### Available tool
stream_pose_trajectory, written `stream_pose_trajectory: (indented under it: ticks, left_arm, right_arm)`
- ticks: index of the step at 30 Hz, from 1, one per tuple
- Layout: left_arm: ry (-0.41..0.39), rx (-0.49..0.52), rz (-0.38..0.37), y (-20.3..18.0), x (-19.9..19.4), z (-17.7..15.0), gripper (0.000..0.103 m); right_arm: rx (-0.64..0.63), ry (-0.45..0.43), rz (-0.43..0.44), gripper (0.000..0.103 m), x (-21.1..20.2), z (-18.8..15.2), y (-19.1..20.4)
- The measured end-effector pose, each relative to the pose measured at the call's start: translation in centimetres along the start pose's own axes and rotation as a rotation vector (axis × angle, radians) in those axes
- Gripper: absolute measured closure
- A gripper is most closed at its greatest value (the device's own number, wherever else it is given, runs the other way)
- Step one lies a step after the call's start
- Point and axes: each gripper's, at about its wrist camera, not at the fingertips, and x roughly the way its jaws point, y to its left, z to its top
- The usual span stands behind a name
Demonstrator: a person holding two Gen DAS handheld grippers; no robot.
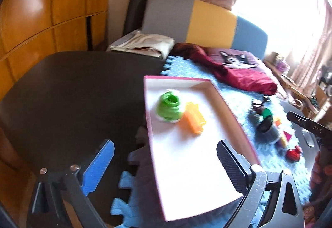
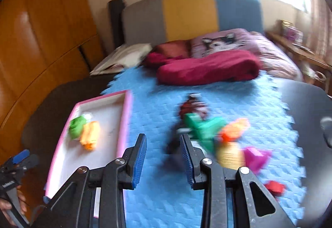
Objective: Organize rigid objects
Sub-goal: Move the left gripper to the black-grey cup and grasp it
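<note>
Rigid objects: small plastic toys, split between a tray and a loose pile on the mat.
Tray: shallow, white inside with a pink rim, lying on the blue foam mat at its left edge and partly over the dark tabletop.
Inside the tray: a green toy and an orange toy, touching each other near the far end; the near part of the tray floor is bare.
Loose pile: on the mat to the right of the tray, well apart from it; a dark brownish piece at the far end, then a green piece, an orange piece, a yellow piece and a magenta piece. Motion blur hides their exact shapes.
Red piece: alone on the mat, nearer than the pile and just right of it.
Left tongs: spread wide over the near end of the tray, nothing between the fingers.
Right tongs: fingers close together with a narrow gap, nothing clamped, above the mat between the tray and the pile.
Behind the mat: a dark red cloth and a cat-print pillow against a grey, yellow and blue headboard.
</note>
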Motion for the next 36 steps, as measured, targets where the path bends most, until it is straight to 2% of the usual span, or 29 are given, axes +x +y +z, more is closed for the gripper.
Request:
stream_pose_trajectory:
  ticks: [4,9,13,16,18,20,23,29,36]
  left_arm:
    - [0.017,0.048,-0.054,-2.4,0.6,0.8,0.0]
    - [0.073,0.125,-0.18,-6.9,1.7,1.8,0.0]
    - [0.117,0.129,-0.272,-10.3,3.2,2.4,0.0]
    - [0.147,0.116,-0.352,-13.1,4.3,3.2,0.0]
    - [0.215,0.11,-0.391,-15.2,5.5,3.6,0.0]
    - [0.27,0.114,-0.377,-16.8,6.9,3.8,0.001]
    - [0.366,0.079,-0.394,-18.9,9.2,3.4,0.01]
    - [0.464,-0.011,-0.387,-21.2,12.7,2.8,0.017]
    - [0.477,-0.065,-0.314,-22.4,16.0,2.4,0.022]
  right_arm:
    - [0.105,-0.039,-0.096,0.067,-1.5,0.1,-5.6]
    - [0.228,-0.105,-0.195,0.066,-2.6,-0.8,-11.4]
    - [0.319,-0.117,-0.168,0.066,-2.5,-1.1,-13.5]
    - [0.31,-0.134,-0.147,0.066,-2.8,-1.0,-13.3]
    - [0.309,-0.131,-0.125,0.066,-2.8,-1.0,-13.1]
    - [0.309,-0.139,-0.113,0.066,-2.9,-1.1,-13.0]
    - [0.313,-0.143,-0.09,0.066,-3.2,-1.1,-12.9]
    - [0.32,-0.17,-0.06,0.066,-3.7,-1.0,-13.0]
    - [0.395,-0.203,-0.015,0.065,-4.5,-1.1,-14.3]
